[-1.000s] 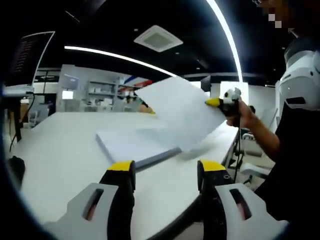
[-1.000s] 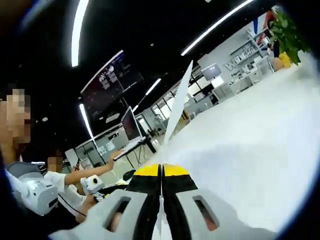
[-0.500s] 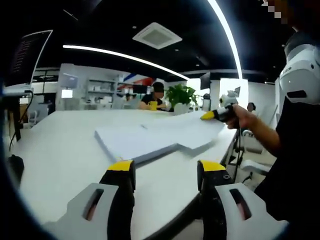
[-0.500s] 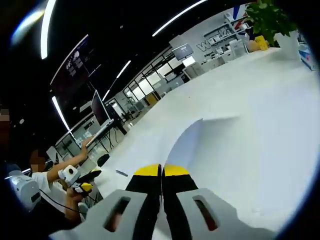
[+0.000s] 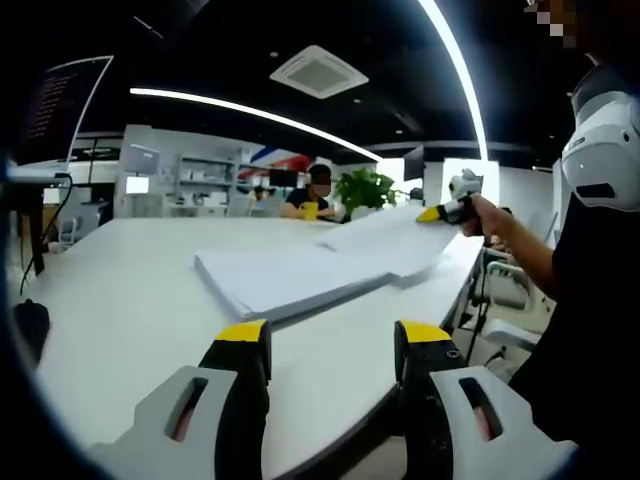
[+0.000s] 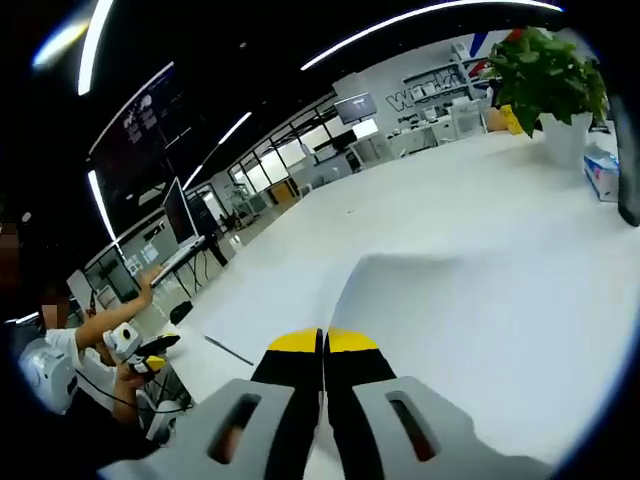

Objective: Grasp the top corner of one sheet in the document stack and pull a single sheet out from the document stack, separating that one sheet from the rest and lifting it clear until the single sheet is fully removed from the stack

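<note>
Sheet (image 5: 385,245) of thin white paper, seen from the left gripper view, runs long and low from the document stack (image 5: 285,280) out toward the right gripper (image 5: 432,213), which pinches its far corner between yellow-tipped jaws. The paper sags slightly and looks smooth and matte, one end lapping over the stack. That stack is a flat rectangular slab of white pages lying on the white table (image 5: 120,300), its layered edge showing grey. The left gripper (image 5: 333,345) sits low over the table's near edge, its jaws wide apart with nothing between them. A person's hand (image 5: 490,215) holds the other tool.

Over to the right gripper view: the right gripper (image 6: 323,343) has its yellow tips pressed together on the sheet (image 6: 470,330), which spreads ahead as a broad pale plane, gently curled along its left edge. A leafy plant (image 6: 545,75) in a white pot stands far back on the table.
</note>
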The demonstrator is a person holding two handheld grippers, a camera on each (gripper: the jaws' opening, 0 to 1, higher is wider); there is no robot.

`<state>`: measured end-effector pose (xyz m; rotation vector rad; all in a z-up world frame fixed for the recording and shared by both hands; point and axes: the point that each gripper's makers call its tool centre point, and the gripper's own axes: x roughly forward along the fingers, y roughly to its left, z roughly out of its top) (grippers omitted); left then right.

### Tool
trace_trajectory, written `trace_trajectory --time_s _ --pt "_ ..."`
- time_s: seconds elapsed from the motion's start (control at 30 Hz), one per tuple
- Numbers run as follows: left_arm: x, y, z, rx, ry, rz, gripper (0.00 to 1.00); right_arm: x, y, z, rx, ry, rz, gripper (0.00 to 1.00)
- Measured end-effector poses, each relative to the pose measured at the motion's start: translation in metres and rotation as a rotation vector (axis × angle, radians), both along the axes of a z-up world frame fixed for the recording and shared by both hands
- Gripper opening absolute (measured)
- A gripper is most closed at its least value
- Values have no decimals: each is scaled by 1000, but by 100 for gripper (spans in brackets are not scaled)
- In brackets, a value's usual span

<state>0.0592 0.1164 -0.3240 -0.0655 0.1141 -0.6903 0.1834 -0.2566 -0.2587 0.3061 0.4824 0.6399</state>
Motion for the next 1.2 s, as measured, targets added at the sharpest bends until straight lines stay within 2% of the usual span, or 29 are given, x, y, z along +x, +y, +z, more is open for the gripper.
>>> trace_trajectory --time_s 0.17,0.37,0.53,0.57,0.63,0.67,0.8,0.87,0.93,1.03,1.2 --pt "1 -2 0 -3 1 0 50 7 -27 5 -77 18 -14 1" --pt "0 -5 -1 3 -2 -9 50 8 -54 10 -124 51 -20 1" --pt "1 10 2 22 -11 25 50 14 -76 2 -131 103 -35 2" --pt "2 13 2 22 -14 37 50 16 -82 1 -118 113 -42 2" --pt "2 17 3 21 -15 47 50 17 -86 -2 -41 161 -42 2" --pt "2 17 2 22 -15 48 50 18 -90 -5 -24 186 -41 2" --pt "1 19 -4 28 -3 51 50 24 -112 -25 -57 254 -56 2" --pt "2 19 -9 29 11 48 50 19 -113 -34 -25 300 -67 2" --pt "2 19 -12 35 17 50 50 19 -118 -42 -33 320 -88 2" --pt "3 21 -8 14 10 57 50 18 -132 -60 -94 363 -130 2" --pt "5 27 -3 20 -4 70 50 23 -150 -84 -111 413 -179 2"
